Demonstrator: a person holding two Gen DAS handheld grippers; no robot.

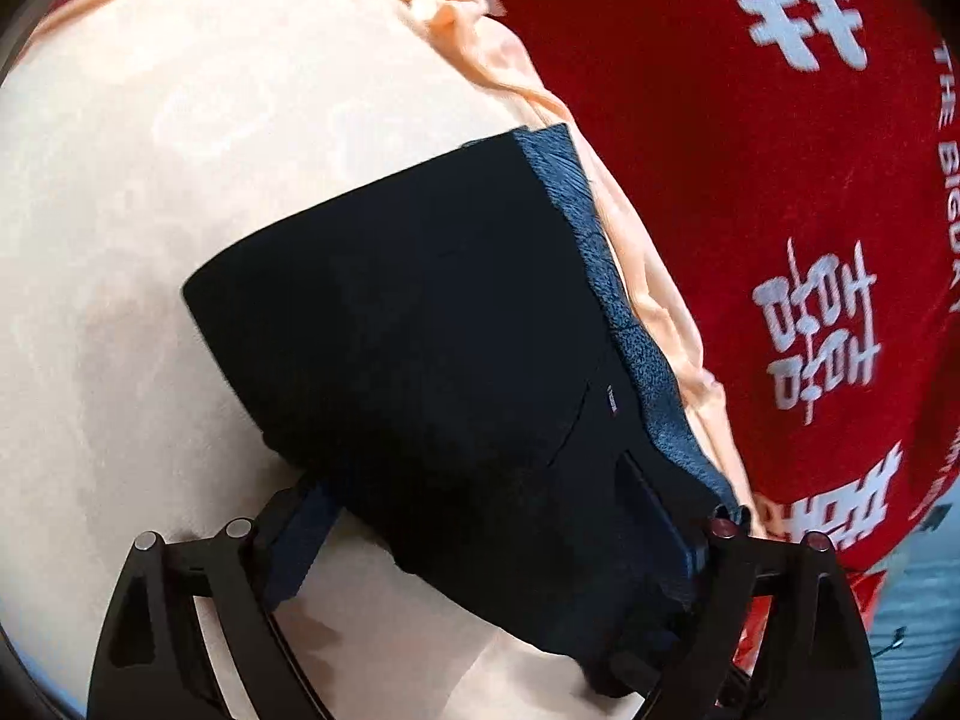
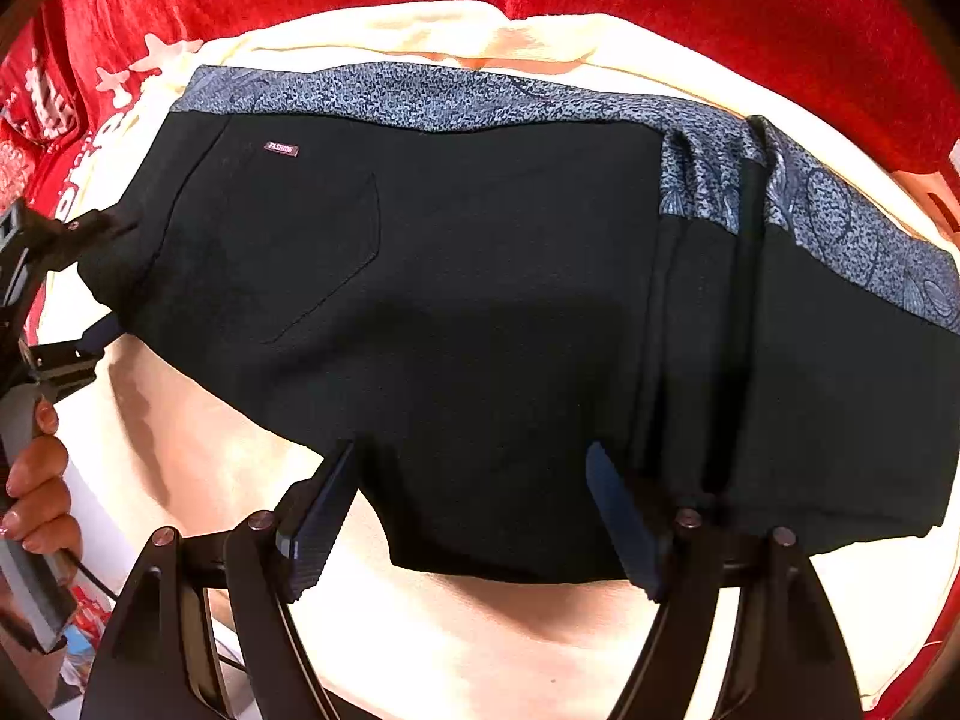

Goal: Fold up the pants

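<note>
Pants (image 2: 456, 276): black, patterned waistband, part-folded on cream cloth (image 2: 480, 648); long axis 9 to 3 o'clock in the right view. Right gripper (image 2: 474, 516): jaws spread, straddling the near edge at 12. Left gripper (image 1: 480, 546): spread, at the 9 o'clock end.
</note>
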